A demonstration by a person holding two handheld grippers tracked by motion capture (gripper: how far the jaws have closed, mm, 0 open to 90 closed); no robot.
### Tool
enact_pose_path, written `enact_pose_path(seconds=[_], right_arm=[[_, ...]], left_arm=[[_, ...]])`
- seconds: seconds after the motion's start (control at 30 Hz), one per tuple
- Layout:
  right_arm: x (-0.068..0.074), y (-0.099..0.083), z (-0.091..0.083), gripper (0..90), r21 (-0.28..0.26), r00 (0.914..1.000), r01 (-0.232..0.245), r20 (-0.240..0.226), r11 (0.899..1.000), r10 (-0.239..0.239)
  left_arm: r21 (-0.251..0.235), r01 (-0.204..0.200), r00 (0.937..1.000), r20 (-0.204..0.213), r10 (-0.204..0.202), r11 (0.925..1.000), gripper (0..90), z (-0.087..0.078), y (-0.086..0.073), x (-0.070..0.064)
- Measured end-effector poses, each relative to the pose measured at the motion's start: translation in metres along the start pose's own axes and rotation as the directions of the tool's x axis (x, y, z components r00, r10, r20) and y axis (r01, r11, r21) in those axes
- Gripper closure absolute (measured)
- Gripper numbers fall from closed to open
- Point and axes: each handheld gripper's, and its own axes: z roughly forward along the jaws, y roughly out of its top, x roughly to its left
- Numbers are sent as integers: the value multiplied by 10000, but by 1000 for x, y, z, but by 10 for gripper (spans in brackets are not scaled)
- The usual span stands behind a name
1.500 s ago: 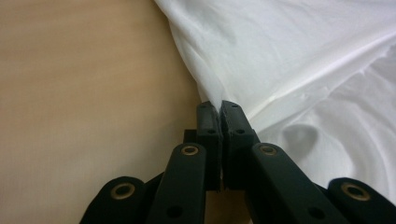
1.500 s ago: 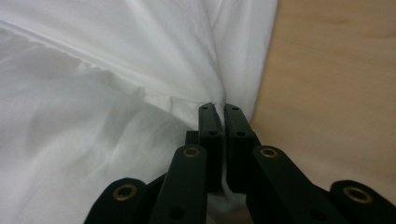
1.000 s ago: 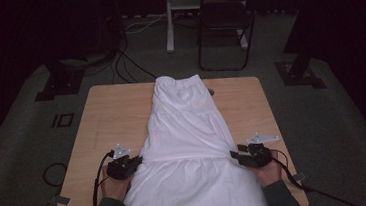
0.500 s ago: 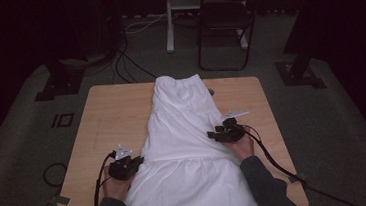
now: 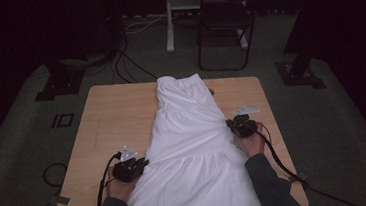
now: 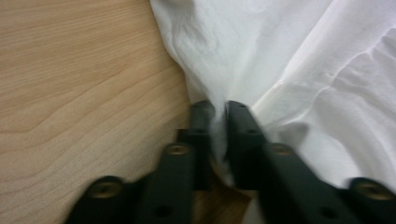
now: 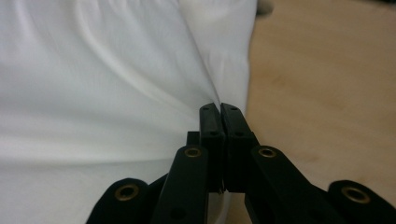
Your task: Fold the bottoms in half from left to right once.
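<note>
1. Your left tool (image 6: 219,112) is clenching a fold at the left edge of the white garment (image 5: 195,147), its jaws nearly closed on the cloth.
2. Your right tool (image 7: 219,109) is pinching the garment's right edge, jaws pressed together.
3. Since a moment ago, your right tool is sitting farther up the bench (image 5: 116,114), while the left is staying put.
4. The garment is lying lengthwise along the bench's middle.

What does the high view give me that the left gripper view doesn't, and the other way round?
High view: the whole white garment lying lengthwise on the wooden table, and the right gripper at the garment's right edge, farther up than the left gripper. Left gripper view: its jaws shut on a pinch of the garment's edge, close up. Both: white garment, table, left gripper.
</note>
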Motion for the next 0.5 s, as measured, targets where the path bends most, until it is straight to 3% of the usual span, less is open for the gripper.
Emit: enact_pose_path(seconds=[0.13, 0.2, 0.3, 0.4, 0.5], right_arm=[[-4, -19, 22, 876, 684, 9992, -392, -101, 9969, 399], [-3, -20, 23, 875, 655, 9992, -389, -53, 9971, 393], [-2, -19, 24, 873, 691, 9992, -394, -40, 9968, 398], [-3, -18, 24, 865, 730, 9992, -393, -93, 9966, 400], [-4, -19, 24, 861, 706, 9984, -537, -143, 9961, 549]], left_arm=[[-520, 279, 9996, 66, -276, 9983, 533, -7, 10, 11], [-736, 363, 9992, 188, -350, 9966, 507, -7, 22, 15], [-788, 348, 9994, 31, -347, 9963, 469, 5, 46, 21], [-490, 611, 9977, 308, -596, 9969, 395, 27, 69, 25], [210, 424, 9987, 278, -430, 9989, 375, 51, 80, 23]])
